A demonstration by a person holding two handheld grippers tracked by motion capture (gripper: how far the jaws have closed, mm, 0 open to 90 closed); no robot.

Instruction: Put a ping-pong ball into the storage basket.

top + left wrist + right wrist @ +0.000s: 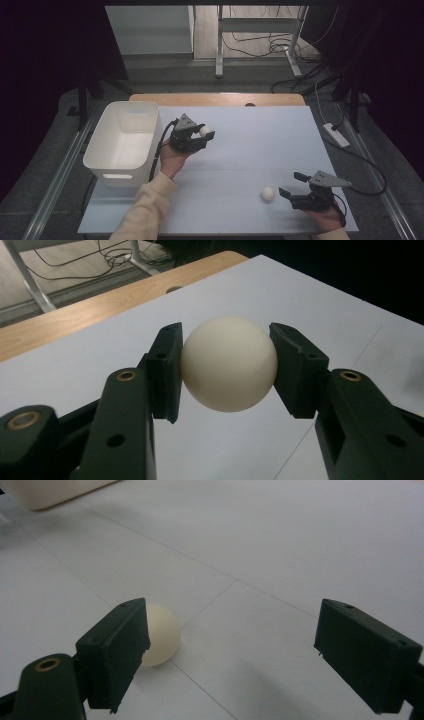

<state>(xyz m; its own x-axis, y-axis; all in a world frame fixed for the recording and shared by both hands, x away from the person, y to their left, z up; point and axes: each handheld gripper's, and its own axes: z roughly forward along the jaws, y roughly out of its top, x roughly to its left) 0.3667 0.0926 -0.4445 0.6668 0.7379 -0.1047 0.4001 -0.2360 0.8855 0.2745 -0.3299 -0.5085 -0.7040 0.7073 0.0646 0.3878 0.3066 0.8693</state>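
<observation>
Left gripper (206, 133) pinching white ball (228, 363) between both jaws, hovering above table (240, 150) beside white bin (122, 142). Right gripper (294, 186) resting spread wide, second ball (268, 193) lying just beside one jaw.

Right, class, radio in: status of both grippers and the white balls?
Left gripper shut on round white ball, beside white plastic bin. Right gripper open, second white ball on table beside one jaw. Nothing obstructing.

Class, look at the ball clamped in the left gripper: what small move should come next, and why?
Probably carry it sideways over the white bin before opening. The left gripper is shut on a white ball, held beside the bin's rim, not above it. The right gripper stands open by the other ball.
</observation>
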